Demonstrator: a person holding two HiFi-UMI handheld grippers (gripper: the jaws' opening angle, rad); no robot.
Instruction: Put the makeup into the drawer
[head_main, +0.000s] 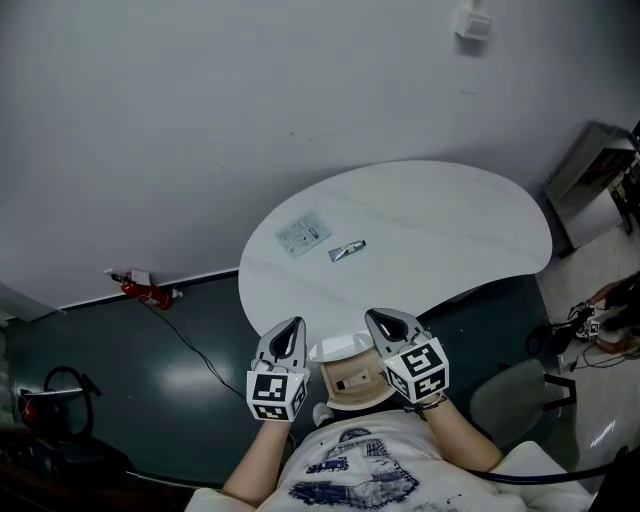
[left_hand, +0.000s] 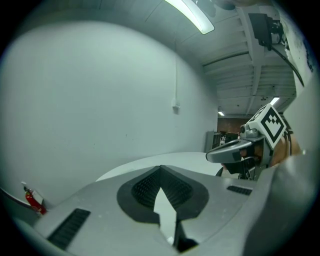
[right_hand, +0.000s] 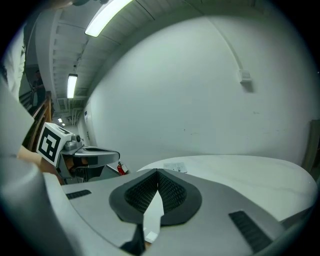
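On the white round table (head_main: 440, 230) lie a small silvery makeup tube (head_main: 347, 250) and a flat pale packet (head_main: 303, 234). A small white and beige drawer box (head_main: 349, 372) sits at the table's near edge, just in front of my body. My left gripper (head_main: 293, 326) hovers to the left of the box and my right gripper (head_main: 378, 317) to its right. Both are shut and empty, well short of the tube. In the left gripper view the shut jaws (left_hand: 160, 169) point over the table, with the right gripper (left_hand: 235, 149) beside them. The right gripper view shows its shut jaws (right_hand: 158, 171) and the packet (right_hand: 175, 166).
A red fire extinguisher (head_main: 145, 291) lies by the wall at the left, with a cable trailing across the dark floor. A grey chair (head_main: 510, 400) stands at the right of me. Cabinets and cables crowd the far right edge.
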